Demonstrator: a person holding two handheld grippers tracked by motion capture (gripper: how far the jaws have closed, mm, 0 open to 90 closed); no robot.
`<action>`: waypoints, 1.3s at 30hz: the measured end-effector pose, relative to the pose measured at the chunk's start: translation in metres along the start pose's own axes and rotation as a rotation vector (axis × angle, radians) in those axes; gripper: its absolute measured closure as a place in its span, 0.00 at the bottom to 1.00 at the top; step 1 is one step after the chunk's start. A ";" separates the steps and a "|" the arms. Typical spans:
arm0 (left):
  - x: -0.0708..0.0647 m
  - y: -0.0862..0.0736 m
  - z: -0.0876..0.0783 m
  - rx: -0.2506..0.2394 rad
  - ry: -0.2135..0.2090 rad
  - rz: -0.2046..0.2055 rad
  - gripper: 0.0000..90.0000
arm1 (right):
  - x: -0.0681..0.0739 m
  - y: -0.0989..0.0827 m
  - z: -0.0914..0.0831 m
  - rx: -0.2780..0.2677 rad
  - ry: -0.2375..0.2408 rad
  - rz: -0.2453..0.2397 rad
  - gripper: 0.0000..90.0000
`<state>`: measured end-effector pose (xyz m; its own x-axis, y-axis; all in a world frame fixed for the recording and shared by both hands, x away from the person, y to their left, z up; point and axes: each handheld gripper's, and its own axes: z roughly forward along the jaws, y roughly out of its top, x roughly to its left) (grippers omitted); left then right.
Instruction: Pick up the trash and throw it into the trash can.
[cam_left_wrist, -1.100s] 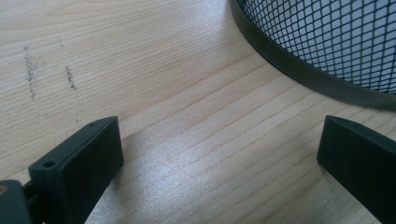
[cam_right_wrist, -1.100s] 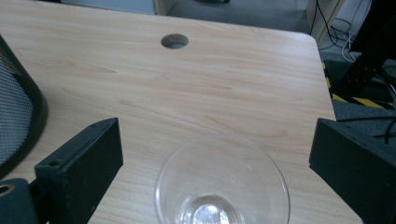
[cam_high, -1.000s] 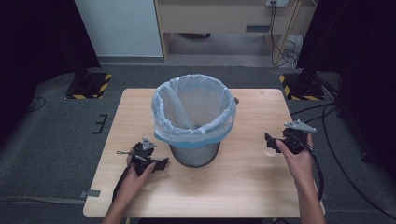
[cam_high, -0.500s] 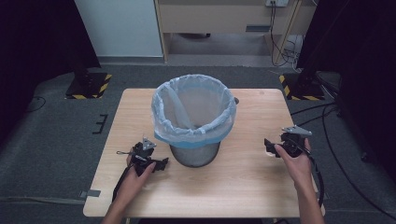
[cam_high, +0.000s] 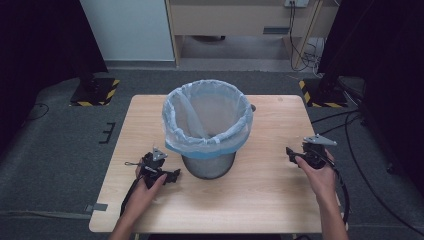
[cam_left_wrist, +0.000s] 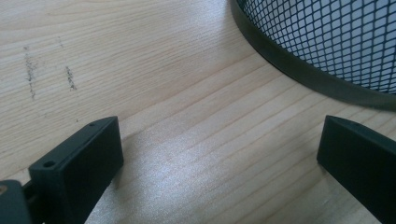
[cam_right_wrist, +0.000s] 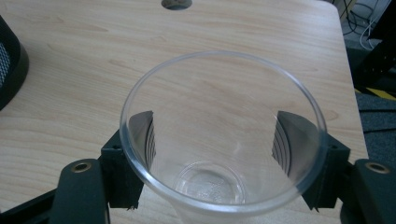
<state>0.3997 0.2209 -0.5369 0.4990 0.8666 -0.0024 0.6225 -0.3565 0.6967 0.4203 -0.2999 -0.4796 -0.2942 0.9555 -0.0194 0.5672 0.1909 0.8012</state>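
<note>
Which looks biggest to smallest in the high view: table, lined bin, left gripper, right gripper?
1. Table, largest by far.
2. Lined bin, mesh with a blue bag.
3. Left gripper and right gripper: they look about alike, too close to rank; both are partly covered by the hands.

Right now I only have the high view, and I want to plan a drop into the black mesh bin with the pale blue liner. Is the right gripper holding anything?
Observer: Yes. The right gripper is shut on a clear plastic cup, which looks empty.
Operator: And the left gripper?
Observer: The left gripper has its jaws wide apart with nothing between them, over the pale wooden table beside the base of the black mesh bin.
</note>
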 end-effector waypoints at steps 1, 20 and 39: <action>0.000 0.000 0.000 0.000 0.000 0.000 0.00 | 0.000 0.000 -0.001 -0.006 0.000 -0.003 0.33; 0.000 0.000 0.000 -0.001 0.000 0.000 0.00 | 0.003 0.005 -0.004 -0.054 0.003 -0.003 0.34; 0.000 0.000 0.000 -0.001 0.003 -0.003 0.00 | 0.017 0.042 -0.008 -0.077 0.048 -0.065 0.34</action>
<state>0.3993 0.2206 -0.5370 0.4955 0.8686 -0.0019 0.6234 -0.3541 0.6971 0.4324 -0.2776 -0.4414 -0.3661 0.9295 -0.0459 0.4853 0.2327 0.8428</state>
